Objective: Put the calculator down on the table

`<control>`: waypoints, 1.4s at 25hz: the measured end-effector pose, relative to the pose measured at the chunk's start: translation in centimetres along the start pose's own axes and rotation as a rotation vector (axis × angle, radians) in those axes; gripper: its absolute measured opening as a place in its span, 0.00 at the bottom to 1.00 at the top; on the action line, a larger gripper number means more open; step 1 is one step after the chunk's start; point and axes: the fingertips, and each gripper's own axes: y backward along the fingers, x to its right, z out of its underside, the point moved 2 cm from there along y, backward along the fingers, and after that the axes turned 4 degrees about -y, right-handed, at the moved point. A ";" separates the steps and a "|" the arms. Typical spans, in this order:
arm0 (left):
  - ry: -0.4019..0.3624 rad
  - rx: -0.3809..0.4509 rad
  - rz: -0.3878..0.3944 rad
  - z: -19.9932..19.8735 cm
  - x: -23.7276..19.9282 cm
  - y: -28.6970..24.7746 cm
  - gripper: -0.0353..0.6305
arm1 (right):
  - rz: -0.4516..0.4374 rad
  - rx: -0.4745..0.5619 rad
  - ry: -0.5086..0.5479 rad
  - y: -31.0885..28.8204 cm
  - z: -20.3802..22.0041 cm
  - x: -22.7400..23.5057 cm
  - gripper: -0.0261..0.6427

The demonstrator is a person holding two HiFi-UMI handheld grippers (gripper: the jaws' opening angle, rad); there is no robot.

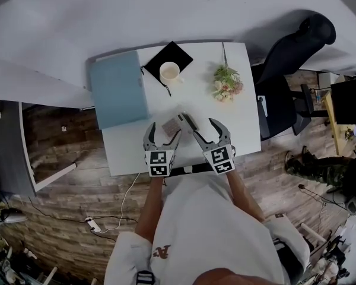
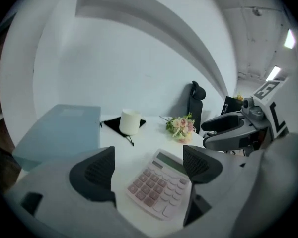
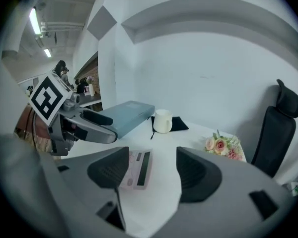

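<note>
Here, the pale pink desk calculator [image 1: 177,123] with its dark display strip lies flat, keys up, on the white rectangular table [image 1: 196,100], near the edge closest to the person. The left gripper [image 1: 162,136] has its jaws spread wide. In the left gripper view the calculator [image 2: 159,185] sits in the gap between them, closer to the right-hand jaw, and whether that jaw touches its corner cannot be told. The right gripper [image 1: 206,129] also has its jaws wide apart, with only bare tabletop between them. In the right gripper view the calculator [image 3: 134,170] shows just beside the left-hand jaw, partly hidden behind it. Both grippers hover side by side over the near part of the table.

Further back, a flat light-blue box [image 1: 117,88] lies along the left side. Beside it a white ceramic cup [image 1: 169,72] stands upright on a black cloth pouch [image 1: 172,51]. A small bouquet of pink and cream flowers [image 1: 226,83] lies toward the right side, and a black office chair [image 1: 285,70] stands just off that edge.
</note>
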 end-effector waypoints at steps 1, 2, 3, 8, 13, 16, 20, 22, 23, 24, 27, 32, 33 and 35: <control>-0.038 0.045 -0.002 -1.4 0.1 0.5 0.71 | 0.012 0.032 0.001 0.4 -1.0 0.1 0.49; -0.077 0.089 -0.002 -2.9 0.2 1.1 0.70 | 0.025 0.065 0.003 0.9 -2.0 0.2 0.49; -0.114 0.132 -0.002 -4.4 0.3 1.7 0.69 | 0.039 0.097 0.004 1.5 -3.0 0.3 0.49; -0.254 0.324 -0.018 -11.3 0.6 4.9 0.66 | 0.103 0.252 0.005 4.4 -8.0 0.7 0.49; -0.284 0.444 -0.039 -16.6 1.3 8.4 0.65 | 0.142 0.404 0.024 8.2 -12.9 0.5 0.51; -0.307 0.477 -0.052 -18.1 1.5 9.7 0.65 | 0.158 0.455 0.038 9.8 -14.6 0.2 0.52; -0.337 0.495 -0.062 -18.6 1.7 10.9 0.64 | 0.170 0.468 0.051 10.7 -14.9 -0.5 0.52; -0.338 0.491 -0.072 -18.5 1.6 11.3 0.63 | 0.167 0.463 0.048 10.8 -14.7 -0.6 0.52; -0.333 0.490 -0.077 -18.4 1.6 11.4 0.63 | 0.164 0.460 0.046 10.8 -14.6 -0.7 0.52; -0.326 0.490 -0.082 -18.4 1.4 11.5 0.63 | 0.162 0.457 0.044 10.8 -14.6 -0.7 0.52; -0.317 0.486 -0.099 -18.4 1.0 11.8 0.63 | 0.158 0.452 0.051 10.6 -14.8 -0.6 0.52; -0.298 0.478 -0.115 -18.1 0.8 12.1 0.62 | 0.154 0.451 0.065 10.9 -15.3 -0.5 0.52; -0.294 0.478 -0.115 -18.1 0.9 12.1 0.61 | 0.154 0.448 0.066 11.0 -15.4 -0.4 0.52; -0.288 0.477 -0.115 -18.3 1.0 12.1 0.61 | 0.154 0.437 0.064 11.2 -15.4 -0.2 0.52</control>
